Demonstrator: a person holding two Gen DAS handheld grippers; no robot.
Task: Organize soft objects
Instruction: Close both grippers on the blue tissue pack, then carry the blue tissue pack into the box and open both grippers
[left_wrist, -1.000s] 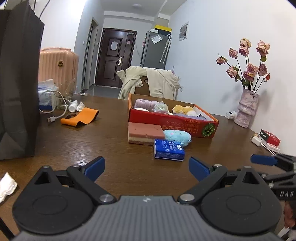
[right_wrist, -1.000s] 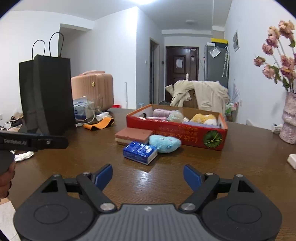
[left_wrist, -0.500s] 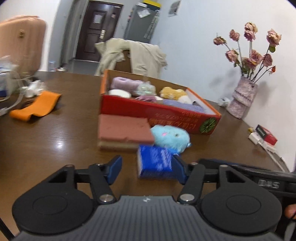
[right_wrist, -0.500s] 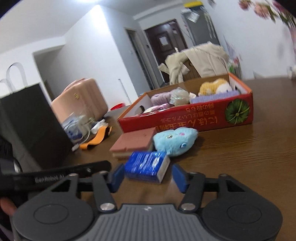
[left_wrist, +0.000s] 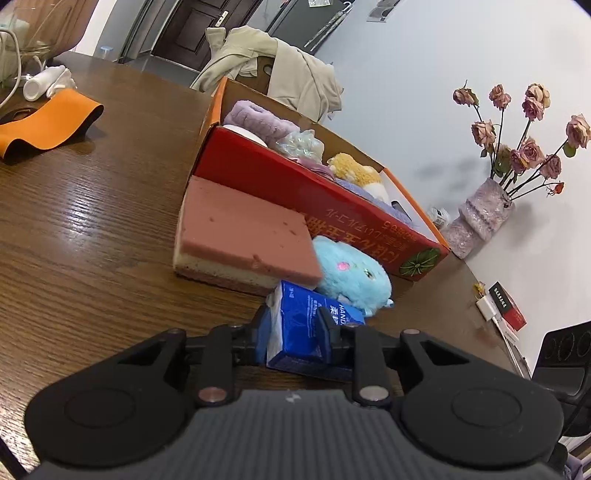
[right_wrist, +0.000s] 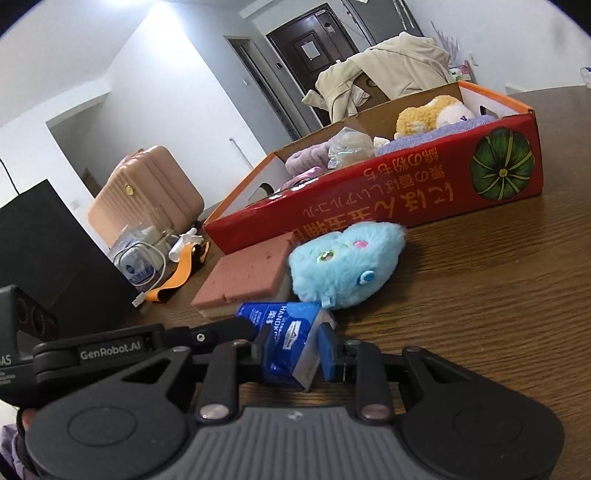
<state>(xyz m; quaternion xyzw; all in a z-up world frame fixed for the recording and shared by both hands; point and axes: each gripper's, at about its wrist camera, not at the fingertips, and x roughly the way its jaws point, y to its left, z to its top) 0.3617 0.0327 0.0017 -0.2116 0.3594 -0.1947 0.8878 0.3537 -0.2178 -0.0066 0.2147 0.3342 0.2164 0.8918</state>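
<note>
Both grippers have just been closing their jaws on 1 blue tissue pack (left_wrist: 303, 325). The left gripper (left_wrist: 291, 332) pinches it at a narrow gap, pads against its sides. The right gripper (right_wrist: 295, 350) clamps the same pack (right_wrist: 288, 339) from its other end. The pack lies on the wooden table (left_wrist: 92, 229), long axis running roughly from 1 gripper to the other. Touching its far side are 1 pink sponge (left_wrist: 243, 236) and 1 blue plush toy (left_wrist: 351, 273). Beyond stands 1 red box (left_wrist: 295, 184) holding several soft items.

table (left_wrist: 92, 229): brown wood | on it: red box (left_wrist: 295, 192), sponge (left_wrist: 243, 236), blue plush (left_wrist: 351, 273), tissue pack (left_wrist: 299, 325)
</note>
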